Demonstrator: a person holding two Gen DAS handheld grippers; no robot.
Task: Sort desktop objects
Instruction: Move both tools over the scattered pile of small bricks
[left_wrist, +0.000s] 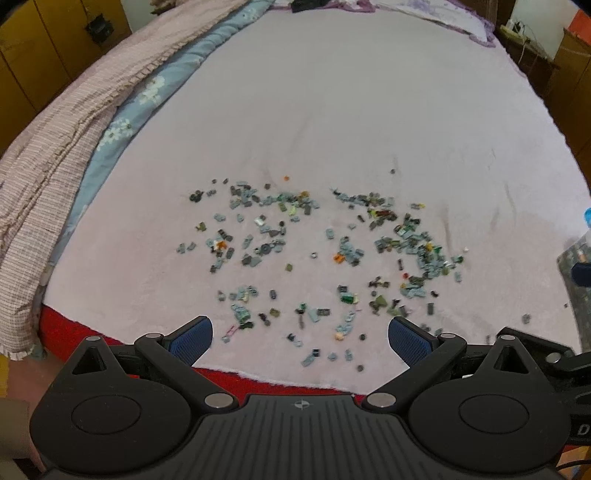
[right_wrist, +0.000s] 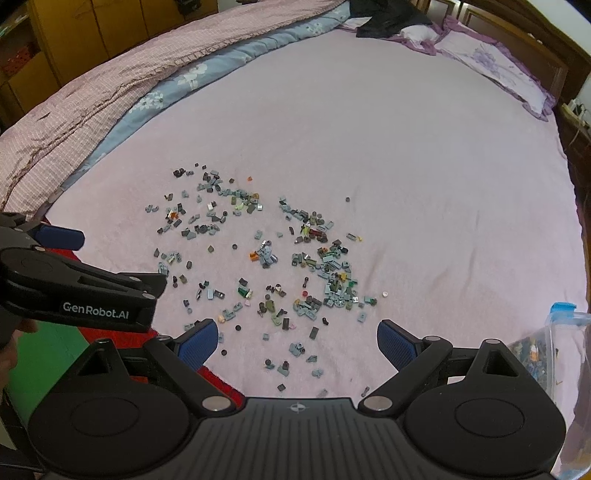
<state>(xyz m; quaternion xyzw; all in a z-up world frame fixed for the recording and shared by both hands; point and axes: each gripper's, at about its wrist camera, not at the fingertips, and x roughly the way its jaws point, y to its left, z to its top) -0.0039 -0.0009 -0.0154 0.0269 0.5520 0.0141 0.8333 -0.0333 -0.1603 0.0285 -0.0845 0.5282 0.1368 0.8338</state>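
Toy brick pieces (right_wrist: 258, 254) are lying scattered across the pink bedsheet (right_wrist: 406, 166), near its front edge. Both the left gripper (left_wrist: 300, 338) and right gripper (right_wrist: 295, 339) are hovering with jaws spread, gripping nothing. Sorting is seemingly just beginning; next comes pinching one piece for the clear plastic container (right_wrist: 554, 350) at right.

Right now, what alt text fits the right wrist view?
Small toy bricks, mostly grey, lie scattered over a pink bedsheet. The open right claw hovers above them, empty, with the left claw at the left edge and a clear plastic container at right.
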